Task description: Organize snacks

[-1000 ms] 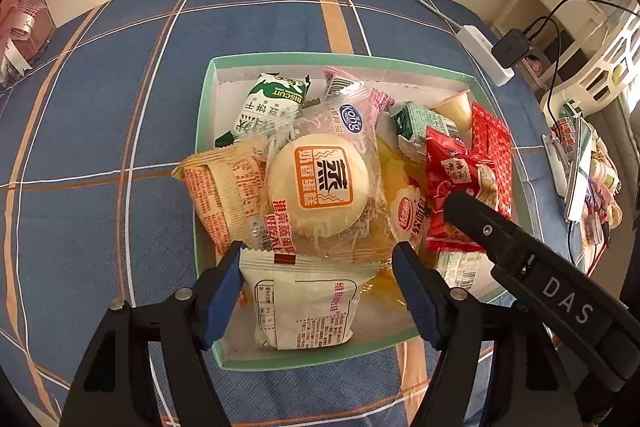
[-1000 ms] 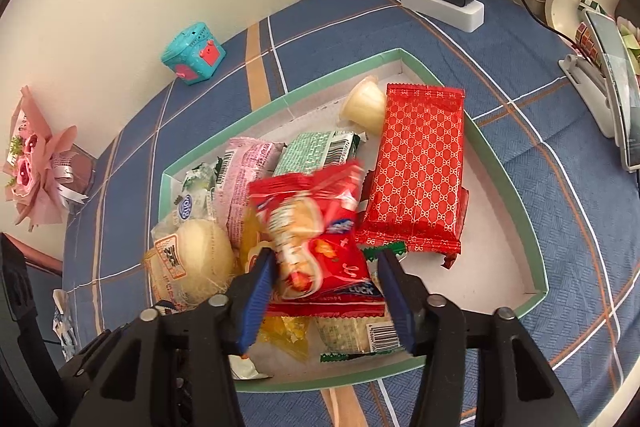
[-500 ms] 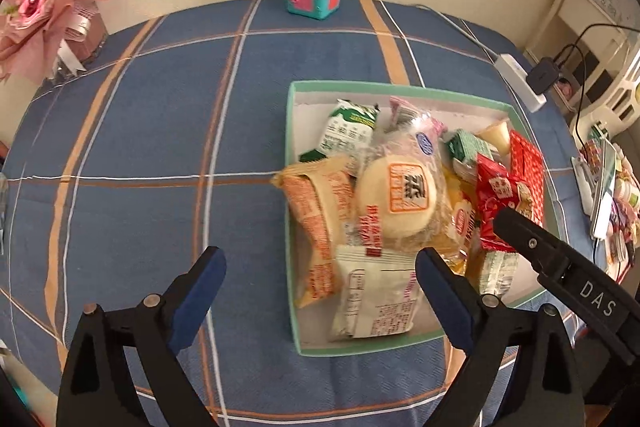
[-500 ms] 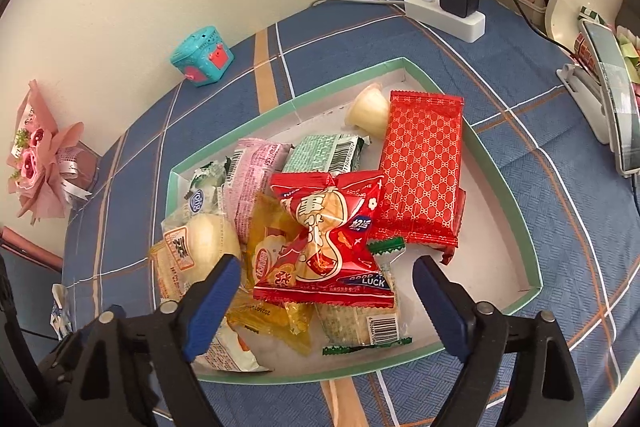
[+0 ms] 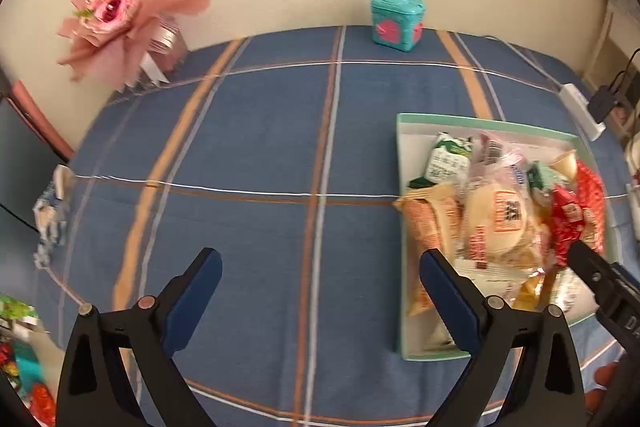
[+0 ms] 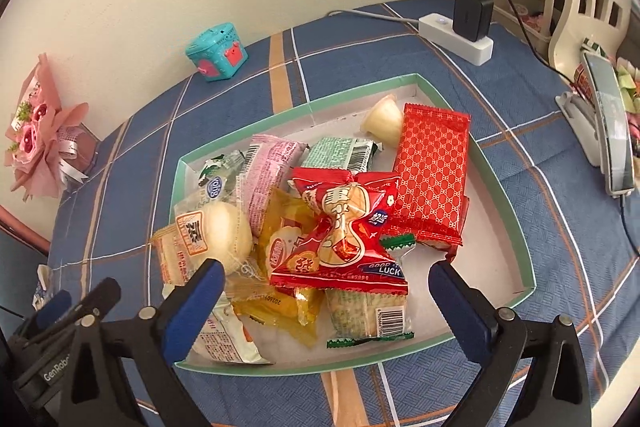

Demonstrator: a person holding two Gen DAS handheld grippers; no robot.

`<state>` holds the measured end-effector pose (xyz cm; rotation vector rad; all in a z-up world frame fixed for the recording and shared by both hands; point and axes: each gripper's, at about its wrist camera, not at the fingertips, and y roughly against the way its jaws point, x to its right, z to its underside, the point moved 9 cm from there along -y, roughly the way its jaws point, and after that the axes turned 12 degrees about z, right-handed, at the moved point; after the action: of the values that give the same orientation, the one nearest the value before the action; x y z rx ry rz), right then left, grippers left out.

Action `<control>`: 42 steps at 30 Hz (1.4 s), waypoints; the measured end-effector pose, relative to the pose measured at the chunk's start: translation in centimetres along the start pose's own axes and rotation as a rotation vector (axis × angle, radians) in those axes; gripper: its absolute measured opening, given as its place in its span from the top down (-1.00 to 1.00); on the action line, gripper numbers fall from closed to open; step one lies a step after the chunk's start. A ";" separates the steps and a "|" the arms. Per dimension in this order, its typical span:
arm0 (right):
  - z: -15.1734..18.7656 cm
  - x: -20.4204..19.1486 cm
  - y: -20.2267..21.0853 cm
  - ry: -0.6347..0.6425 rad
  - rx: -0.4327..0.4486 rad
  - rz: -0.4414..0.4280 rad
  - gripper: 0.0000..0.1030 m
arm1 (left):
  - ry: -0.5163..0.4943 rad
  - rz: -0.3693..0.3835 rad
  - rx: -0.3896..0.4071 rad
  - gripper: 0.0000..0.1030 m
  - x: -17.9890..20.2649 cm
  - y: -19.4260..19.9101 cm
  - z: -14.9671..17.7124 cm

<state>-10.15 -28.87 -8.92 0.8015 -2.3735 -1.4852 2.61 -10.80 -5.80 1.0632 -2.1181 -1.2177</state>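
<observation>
In the left wrist view, the left gripper points down at the blue plaid tablecloth; its jaws stand wide and are opening a little more, and between them there is only bare cloth, so it has hold of nothing. The green-rimmed tray with the snacks lies at about three o'clock from this gripper, and the right blue pad overlaps the tray's near left corner in the picture; I cannot tell if it touches it. In the tray, an orange packet lies at the left edge, and a round bun in clear wrap is just beside it; at twelve o'clock of the bun there is a green and white biscuit pack. A teal toy box stands near the wall at twelve o'clock, and a pink bouquet leans at ten o'clock.

In the right wrist view, the right gripper hangs over the near side of the tray; its jaws are opening wide, and the pads press on nothing. A red snack bag lies on top of the pile between the two fingers, free of both; at two o'clock from it lies a red patterned pack, and at nine o'clock the bun; a yellow packet is partly under the red bag. A white power strip with a black charger lies on the cloth at one o'clock, well apart from the tray.
</observation>
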 end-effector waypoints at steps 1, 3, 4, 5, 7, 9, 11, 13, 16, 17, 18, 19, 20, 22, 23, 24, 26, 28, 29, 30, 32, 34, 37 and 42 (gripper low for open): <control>0.1 -0.2 0.1 0.006 0.005 0.003 -1.00 | 0.000 -0.014 0.002 -0.92 -0.2 0.1 0.1; 0.3 -0.4 0.5 0.019 0.014 0.003 -1.00 | 0.009 -0.036 0.005 -0.92 -0.8 0.5 0.4; 0.4 -0.6 0.7 0.026 0.014 0.001 -1.00 | 0.011 -0.045 0.008 -0.92 -0.9 0.6 0.5; 0.6 -0.7 0.8 0.033 0.014 0.000 -1.00 | 0.012 -0.060 0.010 -0.92 -1.2 0.8 0.6; 0.9 -0.8 1.0 0.045 0.016 0.005 -1.00 | 0.010 -0.072 0.014 -0.92 -1.4 1.0 0.8; 1.2 -0.9 1.2 0.057 0.020 0.008 -1.00 | 0.010 -0.070 0.012 -0.92 -1.5 1.1 1.2; 1.6 -0.9 1.6 0.062 0.027 0.014 -1.00 | 0.007 -0.069 0.013 -0.92 -1.7 1.4 1.5; 1.8 -0.8 1.9 0.073 0.039 0.038 -1.00 | 0.000 -0.071 0.018 -0.92 -2.0 1.9 1.8; 2.2 -0.5 2.3 0.075 0.042 0.060 -1.00 | -0.015 -0.093 0.015 -0.92 -2.4 2.3 2.4; 2.4 -0.4 2.4 0.076 0.041 0.062 -1.00 | -0.018 -0.098 0.010 -0.92 -2.5 2.3 2.7; 2.5 -0.4 2.5 0.081 0.040 0.064 -1.00 | -0.019 -0.098 0.006 -0.92 -2.5 2.4 2.8; 2.6 -0.4 2.6 0.086 0.040 0.066 -1.00 | -0.019 -0.094 0.001 -0.92 -2.6 2.4 3.0; 2.8 -0.4 2.7 0.093 0.041 0.072 -1.00 | -0.018 -0.085 -0.003 -0.92 -2.6 2.4 3.2; 3.2 -0.6 3.0 0.112 0.046 0.083 -1.00 | -0.013 -0.076 -0.005 -0.92 -2.7 2.6 3.5; 3.4 -0.7 3.2 0.118 0.049 0.081 -1.00 | -0.013 -0.076 -0.005 -0.92 -2.7 2.7 3.6; 3.5 -0.8 3.4 0.123 0.052 0.076 -1.00 | -0.013 -0.078 -0.006 -0.92 -2.9 2.7 3.7; 3.8 -1.1 3.8 0.133 0.060 0.077 -1.00 | -0.010 -0.076 -0.012 -0.92 -3.0 2.8 3.9; 4.1 -1.2 4.0 0.147 0.067 0.094 -1.00 | 0.001 -0.065 -0.013 -0.92 -3.2 2.9 4.1; 4.2 -1.2 4.1 0.154 0.068 0.105 -1.00 | 0.005 -0.063 -0.010 -0.92 -3.3 3.0 4.2; 4.3 -1.2 4.1 0.160 0.068 0.112 -1.00 | 0.007 -0.066 -0.007 -0.92 -3.5 3.1 4.2; 4.3 -1.3 4.1 0.165 0.070 0.117 -1.00 | 0.001 -0.076 -0.005 -0.92 -3.7 3.2 4.1; 4.2 -1.3 4.3 0.167 0.076 0.120 -1.00 | -0.006 -0.083 -0.007 -0.92 -3.8 3.2 4.2; 4.1 -1.4 4.3 0.174 0.080 0.122 -1.00 | -0.010 -0.077 -0.010 -0.92 -3.7 3.2 4.2; 4.2 -1.7 4.1 0.196 0.075 0.135 -1.00 | -0.004 -0.076 0.009 -0.92 -4.0 3.5 3.9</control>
<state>-12.04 -23.38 -7.06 0.7498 -2.2988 -1.2135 0.86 -4.55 -4.79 1.1558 -2.1055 -1.2474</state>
